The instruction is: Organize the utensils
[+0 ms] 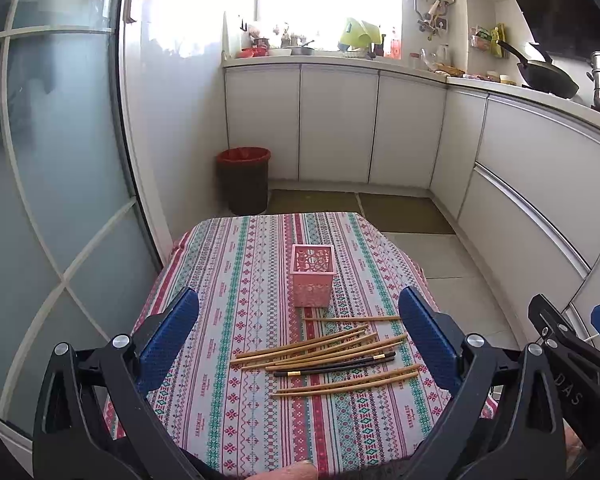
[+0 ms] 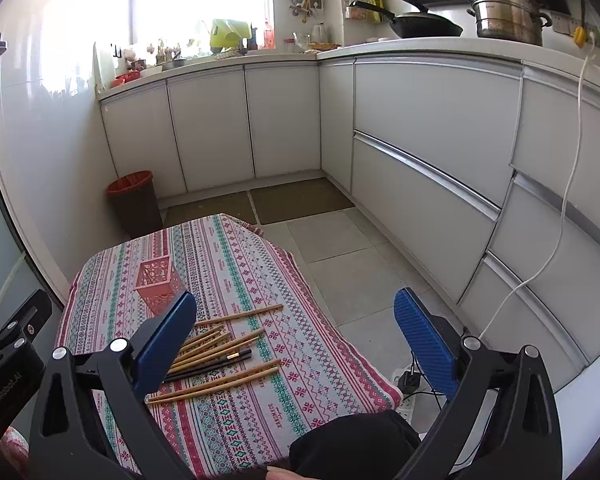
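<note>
my left gripper [image 1: 299, 336] wide open, empty | my right gripper [image 2: 296, 338] wide open, empty | both above chopsticks [image 1: 324, 354]

One pink holder [image 1: 312, 280], two black chopsticks [image 1: 336, 365]

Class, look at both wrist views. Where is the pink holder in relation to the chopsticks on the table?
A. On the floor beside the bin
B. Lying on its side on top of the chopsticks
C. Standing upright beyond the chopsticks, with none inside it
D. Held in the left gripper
C: the pink holder stands upright on the table, farther from the cameras than the chopsticks, which all lie flat on the cloth.
</note>
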